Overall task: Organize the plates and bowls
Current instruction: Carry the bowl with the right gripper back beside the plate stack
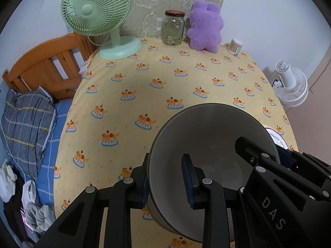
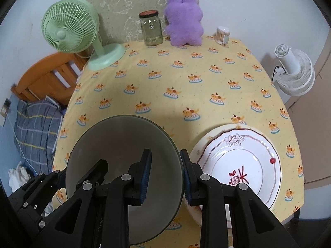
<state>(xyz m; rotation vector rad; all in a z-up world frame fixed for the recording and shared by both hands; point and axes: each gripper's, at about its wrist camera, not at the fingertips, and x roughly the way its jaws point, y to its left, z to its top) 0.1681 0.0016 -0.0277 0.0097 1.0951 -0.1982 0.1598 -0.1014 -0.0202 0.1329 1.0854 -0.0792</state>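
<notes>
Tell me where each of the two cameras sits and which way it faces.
Left wrist view: on the left gripper, looking down along its jaws, clamped on the left rim of the grey bowl; the right gripper shows opposite.
Right wrist view: on the right gripper, jaws clamped on the bowl's right rim, the patterned plate beside it; the left gripper shows at lower left.
Shared: bowl, yellow tablecloth, green fan, jar, purple plush.

In the lower centre we see our left gripper [image 1: 168, 183] clamped on the near rim of a grey round bowl [image 1: 206, 130]; our right gripper [image 1: 258, 155] grips its right rim.
</notes>
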